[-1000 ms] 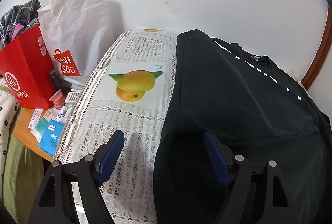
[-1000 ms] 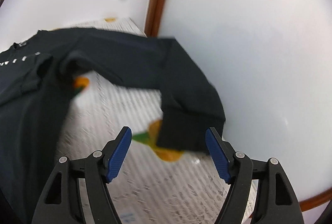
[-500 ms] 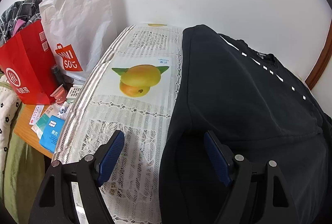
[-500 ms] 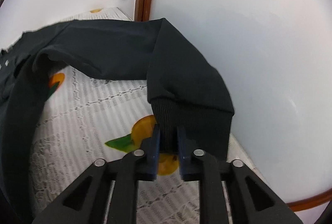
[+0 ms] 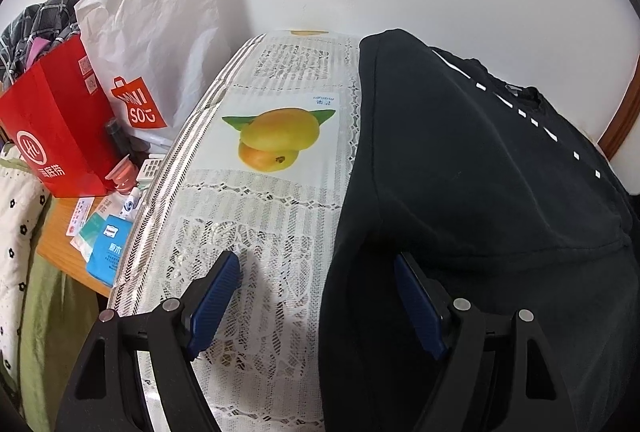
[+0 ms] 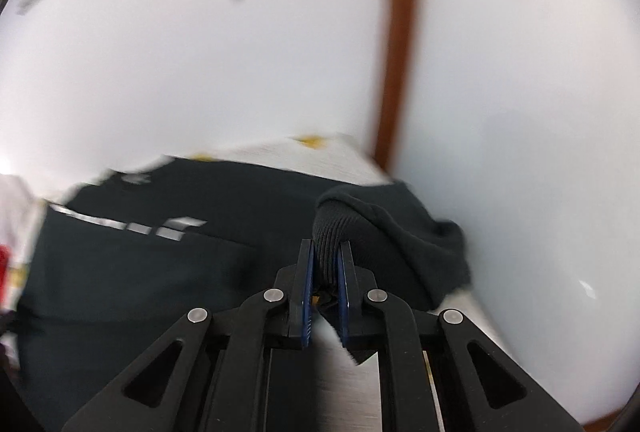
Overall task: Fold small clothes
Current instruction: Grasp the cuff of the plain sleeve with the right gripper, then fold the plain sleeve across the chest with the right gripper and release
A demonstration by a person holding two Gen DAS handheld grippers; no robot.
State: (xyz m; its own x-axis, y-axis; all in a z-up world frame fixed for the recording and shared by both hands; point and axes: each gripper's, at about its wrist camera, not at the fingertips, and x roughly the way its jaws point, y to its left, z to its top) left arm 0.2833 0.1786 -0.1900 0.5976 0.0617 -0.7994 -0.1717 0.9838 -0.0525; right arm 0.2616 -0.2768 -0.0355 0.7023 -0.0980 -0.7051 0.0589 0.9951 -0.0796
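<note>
A black long-sleeved top (image 5: 480,168) with small white marks lies on a lace tablecloth (image 5: 260,216) printed with mangoes. My left gripper (image 5: 316,292) is open and empty, low over the top's left edge; its right finger is over the black cloth, its left finger over the tablecloth. My right gripper (image 6: 325,264) is shut on the top's ribbed sleeve cuff (image 6: 336,224) and holds it lifted over the body of the top (image 6: 140,264). The right wrist view is blurred by motion.
Left of the table stand a red paper bag (image 5: 52,128) and a white bag (image 5: 156,44), with small packets (image 5: 108,248) on a wooden side surface. White walls and a brown wooden trim (image 6: 396,44) stand close behind the table.
My right gripper closed on the sleeve cuff and has carried it up and left, over the top's body. My left gripper stayed open, shifting only slightly.
</note>
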